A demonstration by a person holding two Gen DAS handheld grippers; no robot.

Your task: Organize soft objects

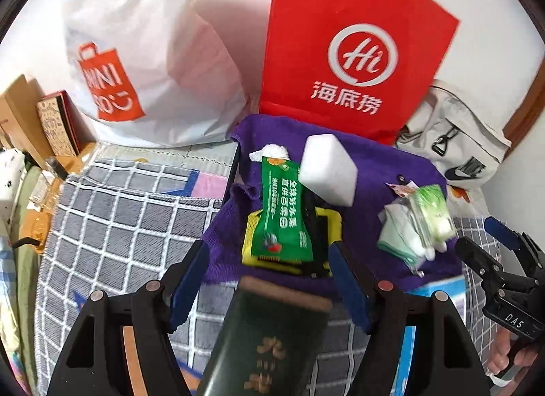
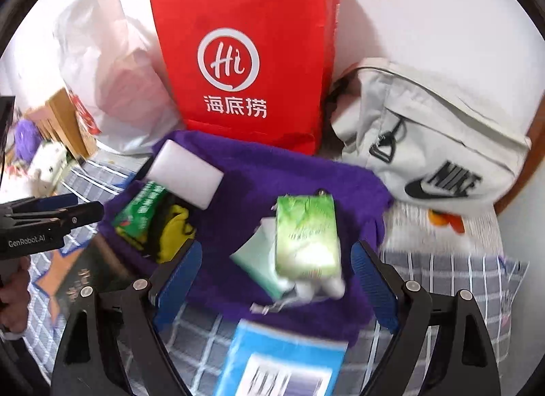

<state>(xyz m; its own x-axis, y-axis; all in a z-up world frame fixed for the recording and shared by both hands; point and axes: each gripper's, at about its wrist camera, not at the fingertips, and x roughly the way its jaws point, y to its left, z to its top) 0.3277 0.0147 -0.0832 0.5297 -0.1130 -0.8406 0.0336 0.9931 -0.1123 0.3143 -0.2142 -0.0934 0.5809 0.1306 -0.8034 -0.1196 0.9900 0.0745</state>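
Landmark: purple towel, spread on a checked bed cover in front of the red bag. On the towel's left part: green sachet lying over a yellow item, white sponge leaning just behind them; on its right part: green tissue pack atop pale cloths. Left hand-held gripper: jaws wide, empty, above the towel's near edge over the sachet; right hand-held gripper: jaws wide, empty, either side of the tissue pack without contact; white Nike bag right of the towel.
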